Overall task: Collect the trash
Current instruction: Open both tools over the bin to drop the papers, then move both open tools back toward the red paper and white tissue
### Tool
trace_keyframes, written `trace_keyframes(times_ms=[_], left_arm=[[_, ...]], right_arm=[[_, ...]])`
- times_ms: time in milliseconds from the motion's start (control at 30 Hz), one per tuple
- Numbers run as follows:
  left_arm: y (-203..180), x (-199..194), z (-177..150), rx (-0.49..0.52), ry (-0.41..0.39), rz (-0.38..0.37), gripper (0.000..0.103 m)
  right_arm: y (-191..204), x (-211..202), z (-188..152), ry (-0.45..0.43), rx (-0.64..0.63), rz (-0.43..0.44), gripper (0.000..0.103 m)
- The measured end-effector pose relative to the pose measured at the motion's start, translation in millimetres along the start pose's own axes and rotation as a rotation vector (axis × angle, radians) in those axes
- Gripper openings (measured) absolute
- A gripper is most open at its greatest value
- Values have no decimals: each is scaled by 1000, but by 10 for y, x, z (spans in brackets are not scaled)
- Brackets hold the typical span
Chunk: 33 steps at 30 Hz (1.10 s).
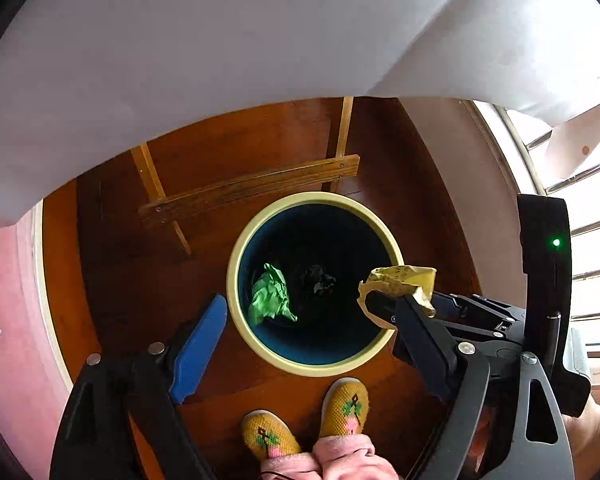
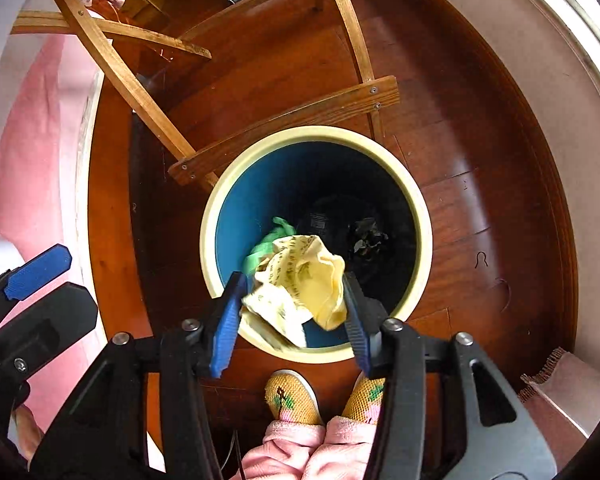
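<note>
the right gripper [image 2: 294, 304] is clamped on a crumpled yellow paper [image 2: 300, 284], held between its two blue fingers [image 2: 226, 328] directly above the near rim of the bin [image 2: 420, 216]. the bin stands on the wooden floor [image 2: 480, 140], just in front of the person's yellow slippers [image 2: 292, 396], and touches or nearly touches a wooden frame [image 2: 300, 120] on its far side. two pieces already lie at the bottom: a green paper ball [image 1: 270, 296] and a dark crumpled piece [image 1: 318, 284].

the left gripper [image 1: 300, 320] hangs beside the bin with its fingers wide apart and nothing between them; one blue finger [image 1: 198, 348] sits over the floor to the left of the rim.

step in hand: release of the yellow paper into the bin.

procedure, as judged from this position:
- the paper sits over the near edge, and part of it overhangs the rim. move the right gripper forward, toward the centre of the opening, before release.
- lower it slightly, so that the light paper drops straight and does not drift out.
- open the fingers fully. crumpled paper can catch on a ribbed pad; a short shake may free it.
- keep the left gripper clear of the opening.
- confirm that the paper rests inside the bin, not on the rim.
</note>
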<state>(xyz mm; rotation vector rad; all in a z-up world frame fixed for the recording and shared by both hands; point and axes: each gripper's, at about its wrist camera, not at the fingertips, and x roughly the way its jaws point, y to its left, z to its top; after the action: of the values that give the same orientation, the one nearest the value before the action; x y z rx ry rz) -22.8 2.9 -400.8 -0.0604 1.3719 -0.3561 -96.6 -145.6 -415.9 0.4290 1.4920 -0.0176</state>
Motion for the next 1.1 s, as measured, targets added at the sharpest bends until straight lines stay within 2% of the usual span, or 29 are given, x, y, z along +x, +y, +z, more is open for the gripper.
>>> trace_keyframes(times_ms=[67, 133, 367, 567, 833, 1100], left_arm=[[15, 25, -23, -8, 0, 12, 92], [34, 0, -45, -19, 0, 17, 93], [114, -523, -119, -38, -38, 35, 93], [-69, -1365, -48, -33, -95, 30, 93], [-361, -2689, 116, -14, -235, 19, 93], [-545, -3892, 354, -12, -368, 29, 96]], right_arm=[[-35, 1, -7, -14, 14, 12, 58], [-43, -23, 22, -17, 21, 25, 58], [125, -565, -3, -53, 18, 39, 59], [378, -1422, -35, -95, 4, 72, 59], [808, -2742, -14, -166, -70, 99, 59], [1269, -3959, 85, -300, -182, 162, 59]])
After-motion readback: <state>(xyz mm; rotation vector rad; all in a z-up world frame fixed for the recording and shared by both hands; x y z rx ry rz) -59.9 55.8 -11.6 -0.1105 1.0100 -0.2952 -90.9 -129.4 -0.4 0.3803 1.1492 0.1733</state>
